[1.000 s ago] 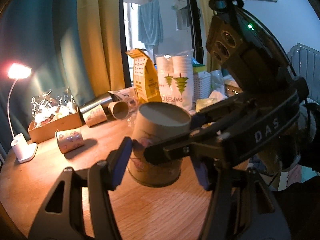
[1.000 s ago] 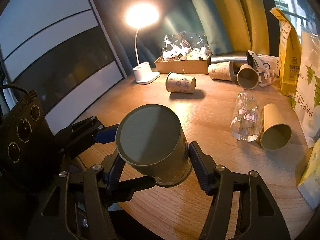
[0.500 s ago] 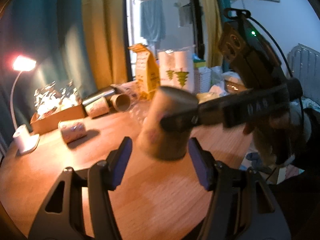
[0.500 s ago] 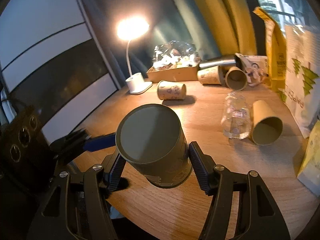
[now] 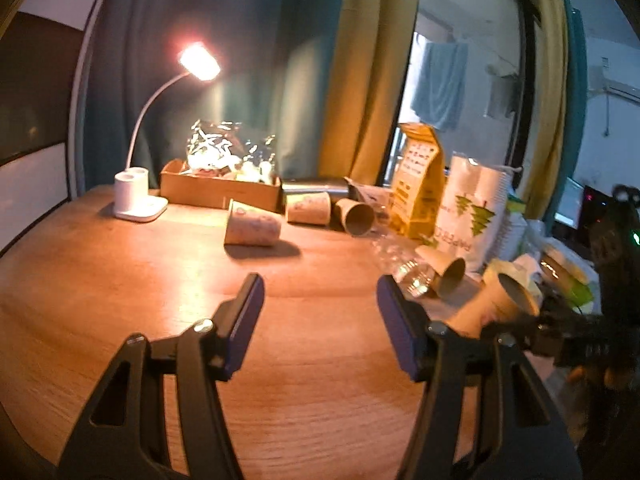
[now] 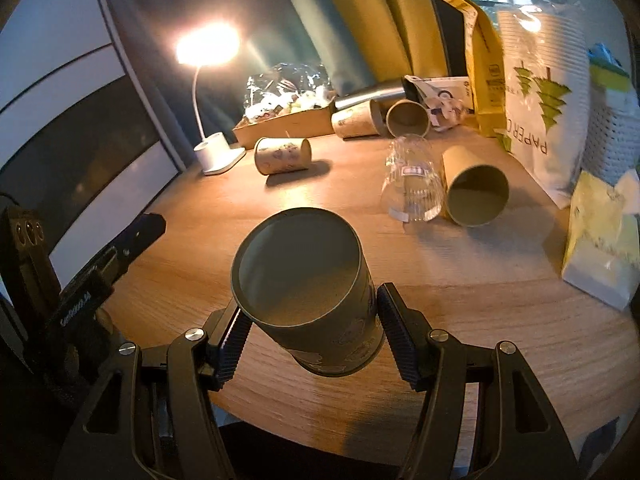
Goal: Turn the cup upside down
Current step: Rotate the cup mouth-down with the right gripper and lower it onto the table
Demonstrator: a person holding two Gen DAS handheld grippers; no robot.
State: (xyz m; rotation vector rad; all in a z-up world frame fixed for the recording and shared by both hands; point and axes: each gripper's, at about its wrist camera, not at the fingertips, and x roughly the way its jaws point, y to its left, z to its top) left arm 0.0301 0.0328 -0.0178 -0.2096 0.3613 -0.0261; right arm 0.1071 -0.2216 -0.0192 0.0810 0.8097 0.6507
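Ahead of the left tool (image 5: 320, 320), whose fingers stand apart with nothing between them, a broad stretch of the wooden surface (image 5: 160, 280) lies bare up to a printed cup on its side (image 5: 252, 226). Beyond it the lamp base (image 5: 138, 196) and cardboard box (image 5: 220, 190) close off the far edge. To the right the way is crowded: a clear plastic bottle (image 6: 414, 184) and a brown cup on its side (image 6: 474, 190) lie touching, with the bag of paper cups (image 6: 544, 88) and a yellow pouch (image 6: 476, 56) standing behind. The right tool (image 6: 312, 332), clamped on the cup (image 6: 308, 292), fills the near edge there.
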